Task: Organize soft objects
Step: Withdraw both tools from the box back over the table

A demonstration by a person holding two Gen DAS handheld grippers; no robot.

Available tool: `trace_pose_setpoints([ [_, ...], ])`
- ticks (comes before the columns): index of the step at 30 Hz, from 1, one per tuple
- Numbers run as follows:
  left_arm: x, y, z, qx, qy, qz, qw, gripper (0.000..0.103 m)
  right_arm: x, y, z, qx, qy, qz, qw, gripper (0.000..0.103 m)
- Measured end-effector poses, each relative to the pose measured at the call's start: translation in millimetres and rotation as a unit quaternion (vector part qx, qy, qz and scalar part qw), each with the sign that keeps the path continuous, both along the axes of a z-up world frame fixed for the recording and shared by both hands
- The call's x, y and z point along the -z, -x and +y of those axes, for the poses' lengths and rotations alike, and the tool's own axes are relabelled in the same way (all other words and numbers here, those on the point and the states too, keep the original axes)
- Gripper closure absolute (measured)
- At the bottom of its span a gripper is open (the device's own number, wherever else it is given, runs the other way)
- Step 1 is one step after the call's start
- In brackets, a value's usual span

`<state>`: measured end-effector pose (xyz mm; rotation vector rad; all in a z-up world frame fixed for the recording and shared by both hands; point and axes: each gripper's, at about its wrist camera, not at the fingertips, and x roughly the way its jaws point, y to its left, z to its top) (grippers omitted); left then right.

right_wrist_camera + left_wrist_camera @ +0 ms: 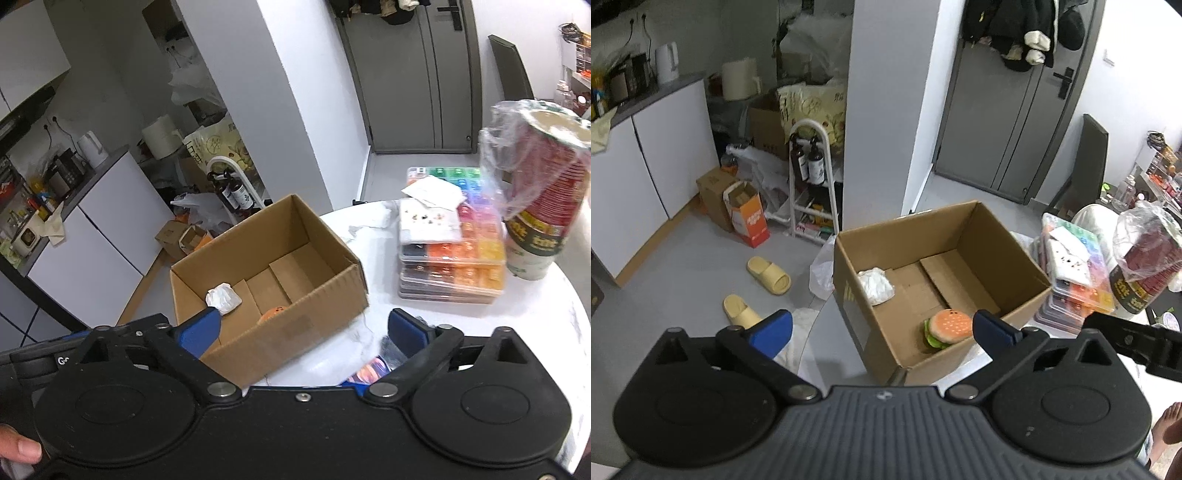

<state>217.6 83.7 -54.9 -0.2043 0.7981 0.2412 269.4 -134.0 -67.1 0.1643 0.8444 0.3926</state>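
Open cardboard box (934,280) on the white round bench (480,332), serving as landmark. Inside the box: plush hamburger (947,326) against the near wall, at the corner nearest the left tool; crumpled white soft wad (875,286) at the left inner wall, well apart from the hamburger. From the right wrist view, only an orange sliver of the hamburger visible above the near wall; white wad at the box's near-left corner. Left tool (882,328) above the box's near edge, blue fingertips (772,332) spread wide, nothing between them. Right tool (303,332) just before the box's near-right side, fingers likewise spread and empty. Right of the box: stacked clear organizer cases (450,251) with colored contents, touching the bench; beyond them, a plastic-wrapped sleeve of red paper cups (539,206), tilted. Left of the box, on the floor below: a pair of yellow slippers (757,291).
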Motion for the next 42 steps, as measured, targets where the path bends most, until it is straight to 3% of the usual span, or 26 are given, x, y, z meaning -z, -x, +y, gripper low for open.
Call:
trace_pose_setpoints([
  [5,-9,13,-9,0.004,-0.015,-0.015,0.9998,0.000,-8,15,-15,0.005,-0.006,-0.010,1.000,0.000],
  [27,-28,62,-50,0.075,-0.006,-0.009,0.9971,0.000,-30,79,-71,0.041,-0.008,-0.030,0.999,0.000],
  [33,-32,75,-64,0.090,-0.019,-0.013,0.9956,0.000,-34,97,-84,0.047,-0.005,-0.036,0.998,0.000],
  [42,-30,89,-74,0.089,-0.012,-0.009,0.9959,0.000,-37,114,-104,0.060,-0.007,-0.044,0.997,0.000],
])
